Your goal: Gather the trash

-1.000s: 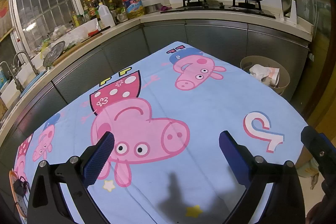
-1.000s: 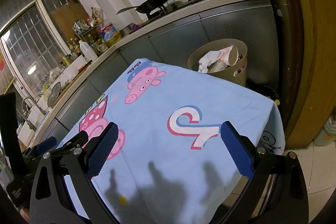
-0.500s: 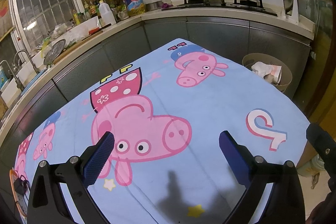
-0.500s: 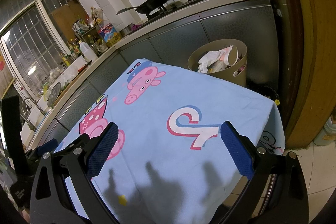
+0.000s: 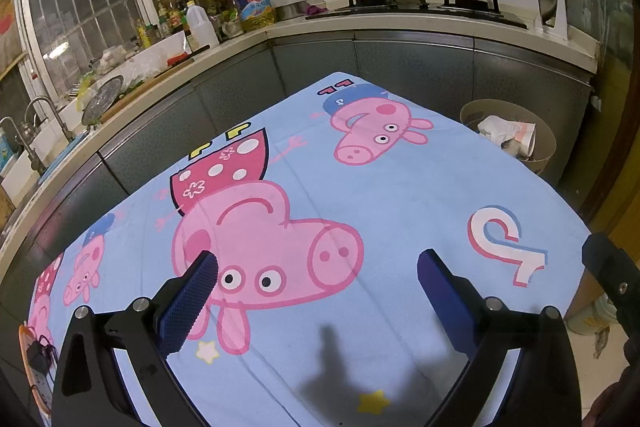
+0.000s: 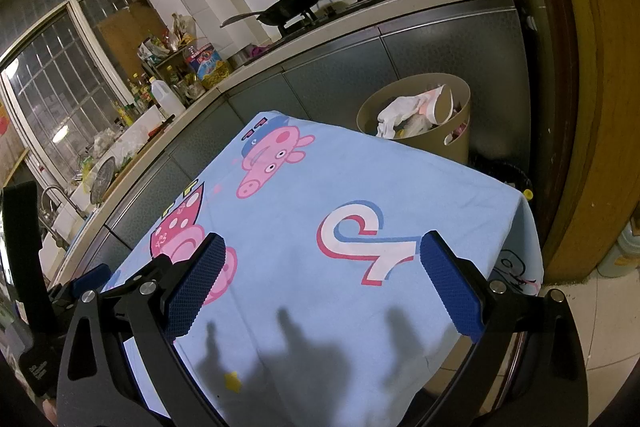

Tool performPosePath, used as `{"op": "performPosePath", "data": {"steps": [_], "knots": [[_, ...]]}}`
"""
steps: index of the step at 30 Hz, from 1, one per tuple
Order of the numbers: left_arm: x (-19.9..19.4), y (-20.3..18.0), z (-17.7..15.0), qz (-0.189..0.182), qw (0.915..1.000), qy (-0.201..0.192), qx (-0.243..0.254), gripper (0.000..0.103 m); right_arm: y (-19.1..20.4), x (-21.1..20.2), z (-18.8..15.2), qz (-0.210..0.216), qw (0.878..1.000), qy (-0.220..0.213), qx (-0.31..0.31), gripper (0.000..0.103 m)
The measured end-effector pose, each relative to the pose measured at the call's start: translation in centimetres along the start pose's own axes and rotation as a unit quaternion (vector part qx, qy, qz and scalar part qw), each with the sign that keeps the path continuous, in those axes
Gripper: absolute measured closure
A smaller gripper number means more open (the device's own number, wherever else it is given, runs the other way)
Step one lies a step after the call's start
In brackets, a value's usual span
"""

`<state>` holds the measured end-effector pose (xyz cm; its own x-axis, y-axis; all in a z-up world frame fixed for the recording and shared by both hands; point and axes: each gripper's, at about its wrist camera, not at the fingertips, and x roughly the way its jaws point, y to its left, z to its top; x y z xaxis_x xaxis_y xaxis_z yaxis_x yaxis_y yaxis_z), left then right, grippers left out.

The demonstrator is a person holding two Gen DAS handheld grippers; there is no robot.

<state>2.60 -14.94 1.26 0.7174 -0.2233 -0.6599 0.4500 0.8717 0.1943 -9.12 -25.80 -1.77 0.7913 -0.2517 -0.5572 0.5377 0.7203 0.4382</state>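
The trash, crumpled white paper and a tilted paper cup, is seen inside the tan bin, which stands on the floor beyond the far corner of the table, against the grey cabinets. The table is covered by a light blue cartoon-pig cloth. The left gripper and right gripper are held above the cloth with jaws spread wide, nothing gripped between the blue pads.

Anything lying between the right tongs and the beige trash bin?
Only bare blue cartoon-pig tablecloth between right tongs and beige trash bin, per right wrist view.
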Motion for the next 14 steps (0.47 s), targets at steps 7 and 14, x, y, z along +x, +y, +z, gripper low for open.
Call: {"op": "performPosePath", "data": {"steps": [7, 14], "knots": [[-0.45, -0.36, 0.01, -0.013, 0.9998, -0.011, 0.008, 0.004, -0.08, 0.06, -0.10, 0.001, 1.000, 0.003, 0.002, 0.006], [-0.43, -0.15, 0.18, -0.017, 0.9998, -0.008, 0.003, 0.004, -0.12, 0.50, -0.84, 0.001, 1.000, 0.009, -0.002, 0.006]]}}
